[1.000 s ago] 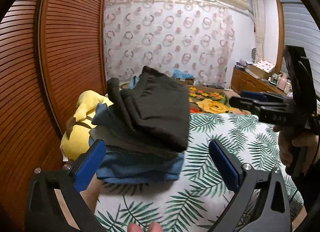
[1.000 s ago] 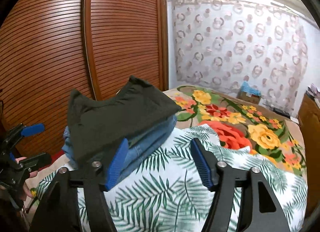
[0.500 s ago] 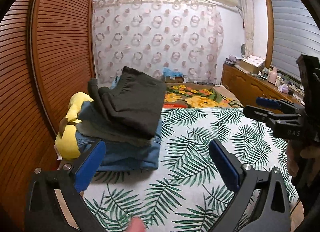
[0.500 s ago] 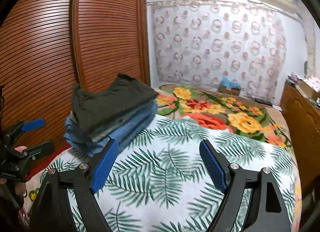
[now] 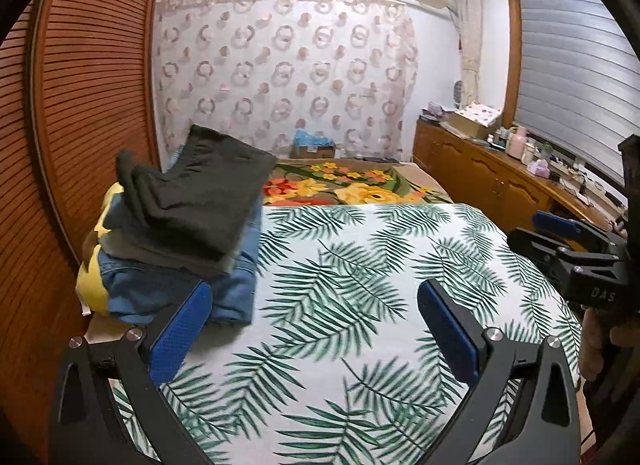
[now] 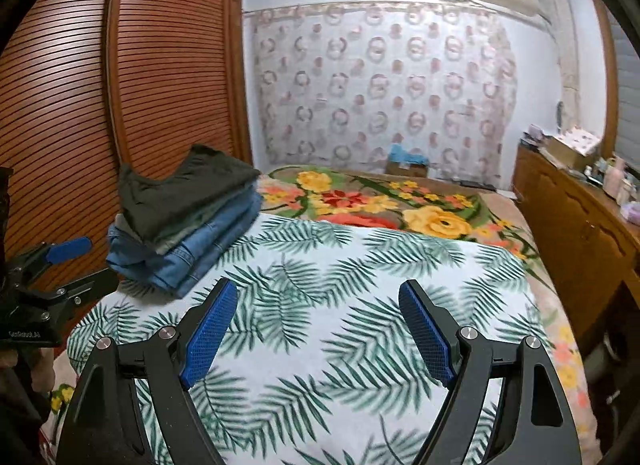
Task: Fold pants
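Both grippers hang wide apart and empty: left gripper (image 5: 314,323), right gripper (image 6: 318,331). Folded dark pants (image 6: 182,195) top the jeans stack (image 6: 188,253) at ten o'clock on the bed (image 6: 360,277). That stack looks perhaps lopsided; a nudge could topple it.

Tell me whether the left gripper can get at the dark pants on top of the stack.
Probably yes: the left gripper has open, empty jaws, and the dark pants lie uncovered atop the stack, ahead to its left.
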Available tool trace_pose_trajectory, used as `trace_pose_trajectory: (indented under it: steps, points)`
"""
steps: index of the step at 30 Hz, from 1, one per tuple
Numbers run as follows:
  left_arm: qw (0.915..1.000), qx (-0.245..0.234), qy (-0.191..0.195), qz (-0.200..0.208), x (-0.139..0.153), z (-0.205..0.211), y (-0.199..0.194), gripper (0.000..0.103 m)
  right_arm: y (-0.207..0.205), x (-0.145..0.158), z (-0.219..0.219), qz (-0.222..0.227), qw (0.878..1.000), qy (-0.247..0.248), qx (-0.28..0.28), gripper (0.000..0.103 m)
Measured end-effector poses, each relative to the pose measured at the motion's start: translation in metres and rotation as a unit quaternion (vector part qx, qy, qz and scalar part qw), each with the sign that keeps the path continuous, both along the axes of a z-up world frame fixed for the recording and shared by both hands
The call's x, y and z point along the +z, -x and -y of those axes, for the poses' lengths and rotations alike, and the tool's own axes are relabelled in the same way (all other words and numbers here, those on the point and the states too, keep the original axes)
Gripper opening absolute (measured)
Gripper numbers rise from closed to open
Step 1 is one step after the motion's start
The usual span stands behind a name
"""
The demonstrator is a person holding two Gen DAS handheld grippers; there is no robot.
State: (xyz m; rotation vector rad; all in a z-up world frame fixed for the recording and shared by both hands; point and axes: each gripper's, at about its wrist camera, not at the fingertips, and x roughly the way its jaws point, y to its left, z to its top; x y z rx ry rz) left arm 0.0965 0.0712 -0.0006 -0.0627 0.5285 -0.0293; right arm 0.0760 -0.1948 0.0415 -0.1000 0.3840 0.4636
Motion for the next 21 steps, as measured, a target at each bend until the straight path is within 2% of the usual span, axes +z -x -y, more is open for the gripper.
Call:
trace_pose_trajectory:
  steps: [6,16,21]
  points:
    - [0.9998,-0.019,-0.004,-0.006,0.003,0.025,0.003,0.103,0.02,0.004,0.008,0.003,1.0,-0.009,-0.02,0.084]
    - [0.9991,-0.03,-0.014,0.026,0.037,0.051,0.021,0.103,0.065,0.02,0.021,0.033,0.996,-0.03,-0.072,0.084]
    - [0.9985,-0.033,-0.017,0.039,0.048,0.057,0.03,0.103,0.084,0.023,0.02,0.049,0.995,-0.041,-0.081,0.084]
